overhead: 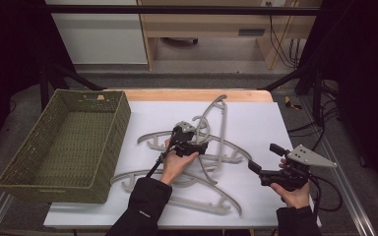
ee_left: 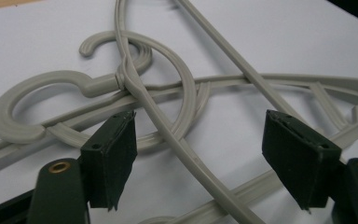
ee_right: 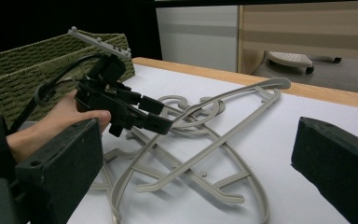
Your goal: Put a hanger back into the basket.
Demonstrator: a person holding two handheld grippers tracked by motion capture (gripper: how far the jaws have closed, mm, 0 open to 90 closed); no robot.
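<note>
Grey hangers [ee_left: 168, 135] lie between the left gripper's [ee_left: 200, 168] spread fingers [ee_left: 112, 158], untouched.

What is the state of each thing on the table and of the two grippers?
Hangers: lying flat, tangled in a pile on the white sheet.
Basket: upright, empty.
Left gripper: open, jaws astride a hanger arm, not pressing it.
Right gripper: open, holding nothing, apart from the pile.

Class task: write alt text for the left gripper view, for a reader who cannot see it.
Two black tongs stand open over a tangle of grey plastic hangers on a white table, with one hanger arm running between the pads untouched. Two hooks curl at the left.
</note>
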